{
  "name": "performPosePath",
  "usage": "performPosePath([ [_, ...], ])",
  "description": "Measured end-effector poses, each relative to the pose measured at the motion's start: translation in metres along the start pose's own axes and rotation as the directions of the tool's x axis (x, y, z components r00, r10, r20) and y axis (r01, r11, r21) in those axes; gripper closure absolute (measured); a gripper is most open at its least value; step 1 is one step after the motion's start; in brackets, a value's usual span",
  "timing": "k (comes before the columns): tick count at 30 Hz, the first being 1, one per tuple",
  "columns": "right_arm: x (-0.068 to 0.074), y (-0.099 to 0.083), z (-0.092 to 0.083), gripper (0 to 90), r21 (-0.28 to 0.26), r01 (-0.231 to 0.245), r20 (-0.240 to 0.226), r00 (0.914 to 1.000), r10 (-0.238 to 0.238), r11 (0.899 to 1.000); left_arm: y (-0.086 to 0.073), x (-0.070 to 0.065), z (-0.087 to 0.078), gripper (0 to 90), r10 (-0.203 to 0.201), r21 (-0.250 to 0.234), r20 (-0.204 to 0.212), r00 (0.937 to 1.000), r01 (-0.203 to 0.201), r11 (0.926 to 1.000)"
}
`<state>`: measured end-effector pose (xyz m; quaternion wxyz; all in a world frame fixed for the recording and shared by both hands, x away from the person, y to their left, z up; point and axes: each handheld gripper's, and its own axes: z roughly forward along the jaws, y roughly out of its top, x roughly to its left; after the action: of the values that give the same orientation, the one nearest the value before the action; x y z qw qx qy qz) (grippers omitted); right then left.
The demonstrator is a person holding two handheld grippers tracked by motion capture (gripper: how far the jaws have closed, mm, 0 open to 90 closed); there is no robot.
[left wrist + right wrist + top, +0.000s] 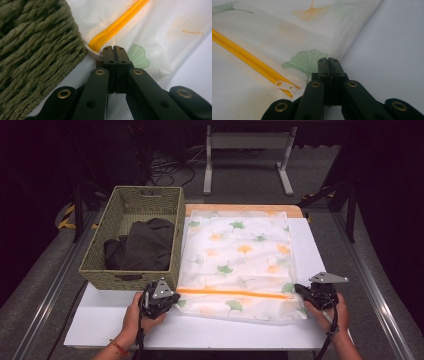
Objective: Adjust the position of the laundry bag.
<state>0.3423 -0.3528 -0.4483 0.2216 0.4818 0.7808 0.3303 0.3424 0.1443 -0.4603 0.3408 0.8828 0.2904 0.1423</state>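
High view: a white mesh laundry bag [240,260] printed with ginkgo leaves lies flat on the bench [200,332], beside a woven basket [135,237] holding dark clothes [142,247]. The left tool [172,301] and right tool [300,289] sit at the ends of the orange zipper [235,293].

Left gripper view: jaws clenched on the bag's corner.

Right gripper view: jaws clenched on the edge beside the zipper pull [287,86]. Likely next: gripping that pull to open. No writing visible.

basket [100,252] left of mesh bag [240,250]; clothes [142,245] in basket.
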Motion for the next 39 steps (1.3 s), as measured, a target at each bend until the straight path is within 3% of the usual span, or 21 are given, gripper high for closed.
performPosePath([
  [8,-0.004,0.006,0.006,89.4,-0.023,-0.001,0.003,1.0000,0.001,1.000,0.002,0.003,0.003,86.6,-0.002,-0.010,-0.027,0.9996,0.001,0.9999],
  [12,-0.006,0.004,0.004,85.5,-0.032,-0.007,-0.001,1.0000,0.007,0.999,0.001,0.002,0.001,82.2,-0.012,-0.019,-0.022,0.9997,0.012,0.9997],
  [15,-0.008,0.000,-0.002,75.8,-0.056,-0.019,-0.016,0.9997,0.019,0.998,-0.002,0.001,-0.004,71.7,-0.020,-0.036,-0.024,0.9995,0.019,0.9992],
  [16,-0.007,-0.003,-0.006,68.3,-0.055,-0.017,0.007,0.9998,0.017,0.998,-0.003,0.000,-0.007,64.5,-0.025,-0.042,-0.033,0.9991,0.024,0.9988],
  [17,-0.007,-0.003,-0.006,68.3,-0.055,-0.017,0.007,0.9998,0.017,0.998,-0.004,-0.001,-0.008,64.5,-0.027,-0.044,-0.038,0.9989,0.026,0.9987],
  [18,-0.007,-0.007,-0.010,60.4,-0.057,-0.041,0.003,0.9992,0.041,0.998,-0.007,-0.002,-0.014,55.7,-0.048,-0.049,-0.023,0.9986,0.047,0.9977],
  [22,-0.004,-0.013,-0.012,52.0,-0.036,-0.048,-0.022,0.9986,0.047,0.998,-0.013,-0.006,-0.017,46.7,-0.065,-0.038,-0.015,0.9978,0.064,0.9972],
  [25,-0.002,-0.013,-0.010,49.2,-0.012,-0.041,-0.034,0.9986,0.040,0.999,-0.015,-0.005,-0.015,47.3,-0.081,-0.026,0.017,0.9966,0.081,0.9964],
  [29,-0.003,-0.013,-0.009,48.4,-0.005,-0.061,-0.053,0.9967,0.061,0.998,-0.012,-0.005,-0.011,59.1,-0.055,-0.005,0.031,0.9980,0.055,0.9985],
  [30,-0.003,-0.013,-0.008,48.8,-0.004,-0.061,-0.053,0.9968,0.061,0.998,-0.011,-0.005,-0.011,66.1,-0.051,-0.003,0.028,0.9983,0.052,0.9987],
  [31,-0.003,-0.012,-0.008,52.7,-0.001,-0.054,-0.057,0.9969,0.054,0.999,-0.011,-0.005,-0.011,72.5,-0.051,-0.003,0.028,0.9983,0.052,0.9987],
  [32,-0.003,-0.012,-0.008,52.7,-0.001,-0.054,-0.057,0.9969,0.054,0.999,-0.010,-0.005,-0.010,72.5,-0.042,-0.001,0.031,0.9987,0.042,0.9991],
  [33,-0.002,-0.011,-0.008,60.8,0.001,-0.048,-0.069,0.9964,0.048,0.999,-0.009,-0.006,-0.009,78.9,-0.037,0.002,0.041,0.9985,0.037,0.9993],
  [34,0.000,-0.010,-0.008,68.8,0.008,-0.040,-0.094,0.9947,0.041,0.999,-0.007,-0.006,-0.008,88.5,-0.021,0.006,0.025,0.9995,0.021,0.9998],
  [35,0.000,-0.010,-0.008,68.8,0.008,-0.040,-0.094,0.9947,0.041,0.999,-0.007,-0.006,-0.008,89.8,-0.021,0.006,0.025,0.9995,0.021,0.9998],
  [38,-0.004,-0.010,-0.008,83.1,0.021,-0.065,-0.133,0.9888,0.067,0.998,-0.007,-0.003,-0.007,90.0,-0.038,0.001,0.040,0.9985,0.038,0.9993],
  [39,-0.004,-0.010,-0.008,83.9,0.021,-0.069,-0.137,0.9880,0.071,0.997,-0.005,-0.002,-0.006,90.0,-0.031,0.003,0.033,0.9990,0.031,0.9995],
])
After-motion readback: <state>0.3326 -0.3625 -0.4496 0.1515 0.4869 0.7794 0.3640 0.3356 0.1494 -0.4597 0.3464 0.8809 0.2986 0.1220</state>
